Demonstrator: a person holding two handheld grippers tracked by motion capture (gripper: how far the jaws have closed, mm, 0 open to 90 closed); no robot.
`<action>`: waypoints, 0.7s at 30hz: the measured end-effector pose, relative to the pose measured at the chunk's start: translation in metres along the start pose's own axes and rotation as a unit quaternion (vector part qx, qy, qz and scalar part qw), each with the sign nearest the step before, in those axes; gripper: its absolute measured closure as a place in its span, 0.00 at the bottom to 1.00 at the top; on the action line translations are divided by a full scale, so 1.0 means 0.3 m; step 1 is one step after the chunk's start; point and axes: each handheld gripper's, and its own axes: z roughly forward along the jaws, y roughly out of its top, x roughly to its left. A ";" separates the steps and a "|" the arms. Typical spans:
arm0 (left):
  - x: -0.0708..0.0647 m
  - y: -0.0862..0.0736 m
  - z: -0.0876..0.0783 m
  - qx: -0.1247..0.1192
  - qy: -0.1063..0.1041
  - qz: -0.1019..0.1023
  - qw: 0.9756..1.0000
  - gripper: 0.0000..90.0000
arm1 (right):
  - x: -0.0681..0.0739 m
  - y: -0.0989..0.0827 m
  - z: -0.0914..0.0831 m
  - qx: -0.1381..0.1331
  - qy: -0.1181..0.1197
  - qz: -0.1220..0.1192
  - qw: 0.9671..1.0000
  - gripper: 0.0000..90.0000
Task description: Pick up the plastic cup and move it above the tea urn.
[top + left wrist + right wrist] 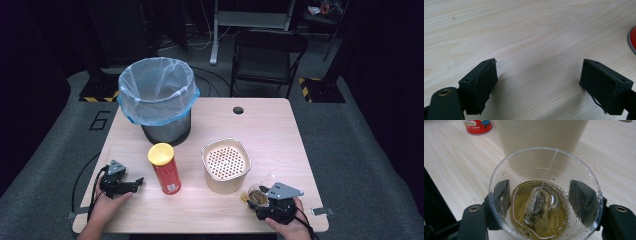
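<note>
So the table (280, 135) carries, near its far left corner, a lined bin (157, 97); nearer than the bin stand a red can (165, 169) and a cream strainer pot (226, 165). Just beside the pot, the right gripper (541, 202) is clamped on a clear cup (256, 196), upright, holding amber tea and a teabag (535, 207). Grasp looks done; emptying probably remains. The left gripper (539, 82) rests near the can, jaws apart, empty.

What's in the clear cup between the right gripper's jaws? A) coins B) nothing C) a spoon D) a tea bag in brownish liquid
D: the right gripper view shows the clear cup with a tea bag sunk in brownish liquid, its string running up to the rim.
</note>
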 end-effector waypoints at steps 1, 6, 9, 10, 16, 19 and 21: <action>0.000 0.000 0.000 -0.001 0.001 0.000 1.000 0.15 | -0.006 0.002 -0.004 0.000 -0.002 0.002 1.000 0.37; 0.000 0.000 0.000 0.000 0.000 0.000 1.000 0.15 | -0.044 0.017 -0.017 0.007 -0.012 0.001 1.000 0.38; -0.001 0.000 0.000 0.001 -0.001 -0.001 1.000 0.15 | -0.057 0.024 -0.020 0.007 -0.014 -0.001 1.000 0.38; 0.000 0.000 0.000 0.001 0.000 0.001 1.000 0.15 | -0.074 0.033 -0.022 0.007 -0.016 -0.001 1.000 0.38; 0.000 0.000 0.000 0.001 0.000 0.001 1.000 0.15 | -0.137 0.061 -0.028 0.001 -0.023 0.009 1.000 0.38; 0.000 0.000 0.000 0.000 0.000 0.000 1.000 0.15 | -0.162 0.072 -0.028 -0.002 -0.026 0.008 1.000 0.38; 0.000 0.000 0.000 0.000 0.000 0.000 1.000 0.15 | -0.189 0.082 -0.027 -0.005 -0.026 0.008 1.000 0.38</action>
